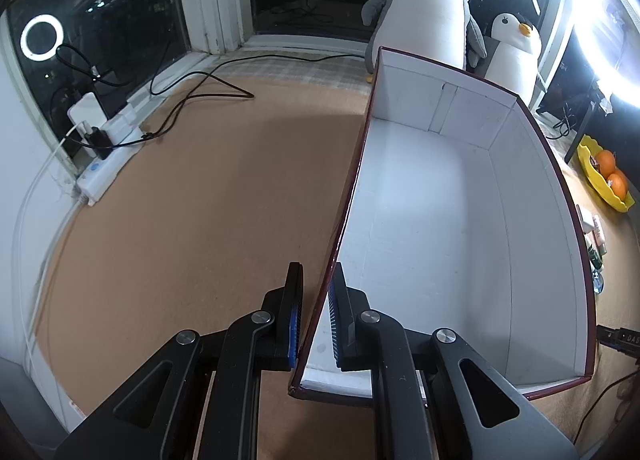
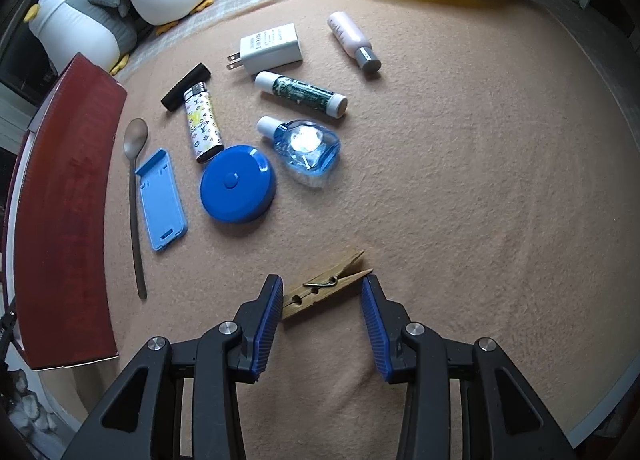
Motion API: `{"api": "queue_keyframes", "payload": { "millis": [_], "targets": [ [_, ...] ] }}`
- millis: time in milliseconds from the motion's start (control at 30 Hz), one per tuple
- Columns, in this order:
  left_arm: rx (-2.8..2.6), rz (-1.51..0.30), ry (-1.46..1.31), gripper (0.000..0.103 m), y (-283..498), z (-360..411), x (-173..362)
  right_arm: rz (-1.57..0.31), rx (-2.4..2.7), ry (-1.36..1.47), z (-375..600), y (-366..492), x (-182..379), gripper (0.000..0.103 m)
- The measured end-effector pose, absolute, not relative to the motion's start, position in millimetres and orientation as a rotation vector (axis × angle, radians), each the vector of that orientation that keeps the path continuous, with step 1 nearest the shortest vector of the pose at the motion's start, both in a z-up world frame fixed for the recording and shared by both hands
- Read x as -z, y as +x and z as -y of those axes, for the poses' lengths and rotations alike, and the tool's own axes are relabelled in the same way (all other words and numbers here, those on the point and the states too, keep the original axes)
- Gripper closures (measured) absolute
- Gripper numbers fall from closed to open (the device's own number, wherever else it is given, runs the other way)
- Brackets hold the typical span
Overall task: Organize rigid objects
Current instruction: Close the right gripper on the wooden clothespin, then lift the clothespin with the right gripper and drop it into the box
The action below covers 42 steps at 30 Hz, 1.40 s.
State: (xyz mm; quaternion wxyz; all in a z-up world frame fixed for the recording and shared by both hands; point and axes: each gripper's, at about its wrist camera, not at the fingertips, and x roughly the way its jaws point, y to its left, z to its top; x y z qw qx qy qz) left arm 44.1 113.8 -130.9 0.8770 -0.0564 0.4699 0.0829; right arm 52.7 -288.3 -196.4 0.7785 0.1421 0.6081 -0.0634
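Left gripper clamped the box wall; right gripper stood around a wooden clothespin.

The left jaws were nearly closed on the near left wall of the red box, its white inside bare. The right jaws, partly open, flanked the clothespin on the tan cloth; the left pad touched its end, the right pad sat just beside its tip. Farther left lay a spoon, blue phone stand, blue round case, blue bottle, lighter, green tube, charger and pink bottle.
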Motion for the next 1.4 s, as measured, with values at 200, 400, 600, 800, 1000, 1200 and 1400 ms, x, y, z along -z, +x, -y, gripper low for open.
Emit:
{"api": "queue_keyframes", "payload": {
  "millis": [200, 400, 600, 800, 1000, 1200, 1400],
  "targets": [
    [-0.167, -0.979, -0.12, 0.092, 44.2, -114.5, 130.9, -1.319, 0.093, 0.297, 280.3, 53.8, 200.6, 0.07],
    [-0.166, -0.976, -0.122, 0.092, 44.0, -114.9, 129.8, -1.338, 0.017, 0.279, 286.8, 59.8, 199.9, 0.081],
    [-0.165, -0.968, -0.122, 0.092, 42.2, -114.7, 127.8, -1.411, -0.027, 0.255, 294.7, 78.5, 201.8, 0.08],
    [-0.164, -0.965, -0.124, 0.092, 41.3, -114.7, 127.5, -1.435, -0.022, 0.086, 272.5, 99.6, 203.3, 0.078],
    [-0.166, -0.959, -0.13, 0.092, 41.2, -115.4, 127.0, -1.428, -0.049, -0.021, 255.9, 100.5, 204.7, 0.091],
    [-0.167, -0.967, -0.13, 0.092, 41.3, -115.3, 129.1, -1.391, -0.031, 0.033, 269.7, 84.8, 202.3, 0.091],
    [-0.169, -0.983, -0.134, 0.093, 42.5, -116.3, 132.5, -1.285, -0.048, 0.036, 275.6, 60.2, 172.4, 0.091]
  ]
}}
